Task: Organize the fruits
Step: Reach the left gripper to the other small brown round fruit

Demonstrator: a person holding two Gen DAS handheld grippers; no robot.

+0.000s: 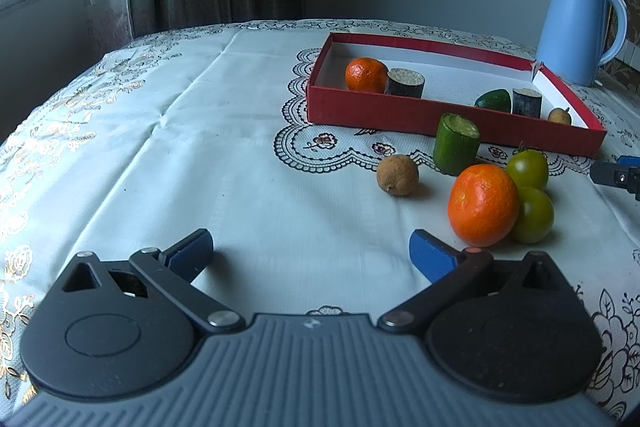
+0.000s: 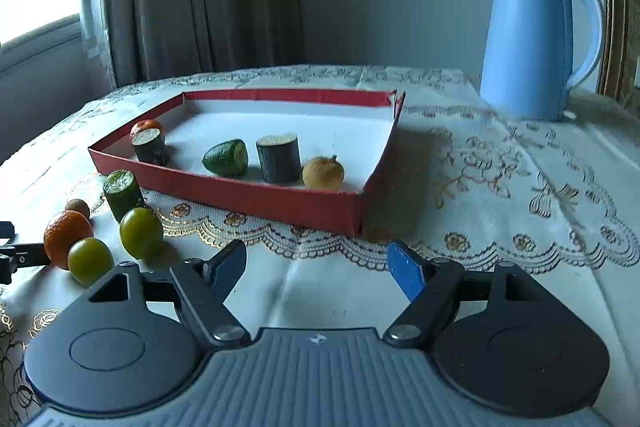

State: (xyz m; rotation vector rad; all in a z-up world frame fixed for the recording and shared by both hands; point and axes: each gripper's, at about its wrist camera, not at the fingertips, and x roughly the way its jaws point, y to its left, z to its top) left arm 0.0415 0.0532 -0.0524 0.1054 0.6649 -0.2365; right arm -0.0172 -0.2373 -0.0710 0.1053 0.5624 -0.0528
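Observation:
A red box point(image 1: 400, 113) point(image 2: 256, 197) holds an orange point(image 1: 366, 75), two dark cut cylinders point(image 2: 278, 159), a green wedge point(image 2: 226, 158) and a small tan fruit point(image 2: 323, 173). On the cloth in front lie an orange point(image 1: 483, 205) point(image 2: 66, 237), two green tomatoes point(image 1: 534, 214) point(image 2: 141, 233), a cut cucumber piece point(image 1: 456, 143) point(image 2: 122, 195) and a brown longan point(image 1: 397, 174) point(image 2: 78, 207). My left gripper point(image 1: 312, 255) is open and empty, left of the loose fruit. My right gripper point(image 2: 318, 267) is open and empty, in front of the box.
A blue kettle point(image 1: 576, 27) point(image 2: 536, 43) stands at the back right of the table. The embroidered tablecloth point(image 1: 200, 147) covers the table. Curtains and a window are at the back left.

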